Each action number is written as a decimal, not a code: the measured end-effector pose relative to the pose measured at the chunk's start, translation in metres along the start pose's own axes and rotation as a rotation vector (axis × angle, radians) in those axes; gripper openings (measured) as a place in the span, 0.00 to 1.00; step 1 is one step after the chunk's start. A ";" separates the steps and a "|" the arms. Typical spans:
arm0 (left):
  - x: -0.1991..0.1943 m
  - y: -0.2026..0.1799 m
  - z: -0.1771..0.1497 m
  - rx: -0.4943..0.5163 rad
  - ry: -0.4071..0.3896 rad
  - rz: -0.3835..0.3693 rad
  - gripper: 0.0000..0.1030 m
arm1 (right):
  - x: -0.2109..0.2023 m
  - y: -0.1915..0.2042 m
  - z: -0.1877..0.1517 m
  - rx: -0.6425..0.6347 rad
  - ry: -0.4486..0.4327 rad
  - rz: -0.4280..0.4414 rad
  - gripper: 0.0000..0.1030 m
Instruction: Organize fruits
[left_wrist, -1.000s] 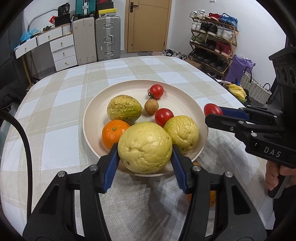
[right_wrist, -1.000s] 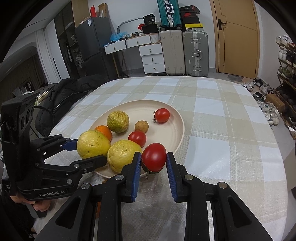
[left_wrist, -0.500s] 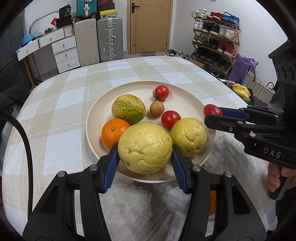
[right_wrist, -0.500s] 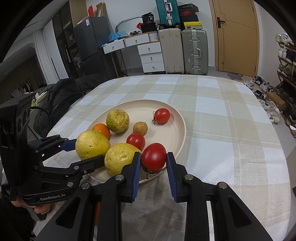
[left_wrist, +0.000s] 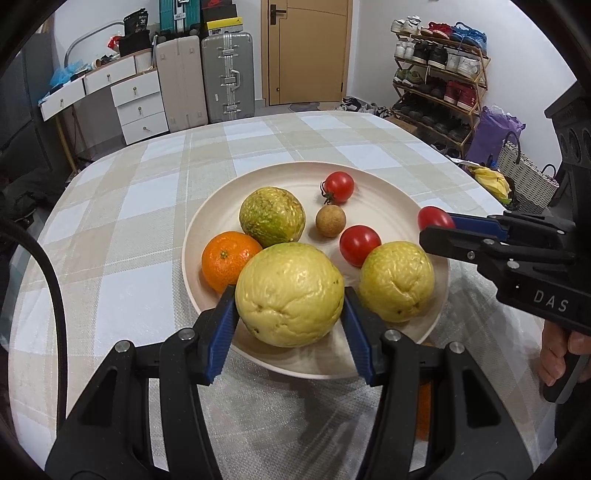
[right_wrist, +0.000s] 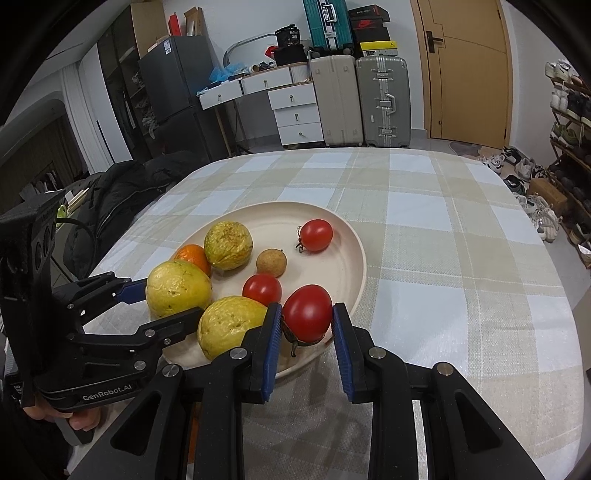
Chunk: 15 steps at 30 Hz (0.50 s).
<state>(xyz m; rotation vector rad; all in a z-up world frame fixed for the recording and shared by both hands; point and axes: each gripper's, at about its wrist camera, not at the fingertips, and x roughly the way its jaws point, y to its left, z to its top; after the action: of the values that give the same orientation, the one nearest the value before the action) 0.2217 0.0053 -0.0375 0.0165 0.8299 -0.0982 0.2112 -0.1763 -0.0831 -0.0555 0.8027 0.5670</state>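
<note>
A cream plate (left_wrist: 221, 206) on the checked tablecloth carries a green-yellow fruit (left_wrist: 272, 216), an orange (left_wrist: 227, 260), a small brown fruit (left_wrist: 330, 220), two tomatoes (left_wrist: 339, 186) (left_wrist: 359, 244) and a yellow fruit (left_wrist: 397, 280). My left gripper (left_wrist: 289, 306) is shut on a large yellow fruit (left_wrist: 290, 288) over the plate's near rim. From the right wrist, that fruit (right_wrist: 177, 286) shows in the left gripper (right_wrist: 168, 301). My right gripper (right_wrist: 306, 314) is shut on a red tomato (right_wrist: 307, 312) above the plate's near right rim (right_wrist: 360, 280).
Something orange (left_wrist: 423, 406) lies on the cloth below the plate's near edge, mostly hidden by my left gripper's finger. A hand (left_wrist: 554, 354) holds the right gripper's handle. Bare tablecloth (right_wrist: 461, 258) stretches right of the plate. Suitcases, drawers and a shoe rack stand beyond the table.
Both grips are unchanged. In the left wrist view the plate sits slightly lower and nearer, so the large yellow fruit hangs a little farther over it.
</note>
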 end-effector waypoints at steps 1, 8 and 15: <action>0.000 0.000 0.000 0.001 0.000 0.001 0.50 | 0.000 0.000 0.000 -0.001 0.000 0.000 0.27; 0.000 -0.006 -0.001 0.027 0.006 0.023 0.50 | -0.001 0.000 0.001 -0.006 -0.011 0.002 0.27; -0.002 -0.007 -0.002 0.028 0.005 0.018 0.50 | -0.004 0.002 0.001 -0.015 -0.013 -0.004 0.27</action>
<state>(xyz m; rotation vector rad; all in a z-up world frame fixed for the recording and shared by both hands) 0.2182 -0.0016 -0.0373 0.0505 0.8332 -0.0933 0.2088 -0.1764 -0.0795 -0.0667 0.7856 0.5689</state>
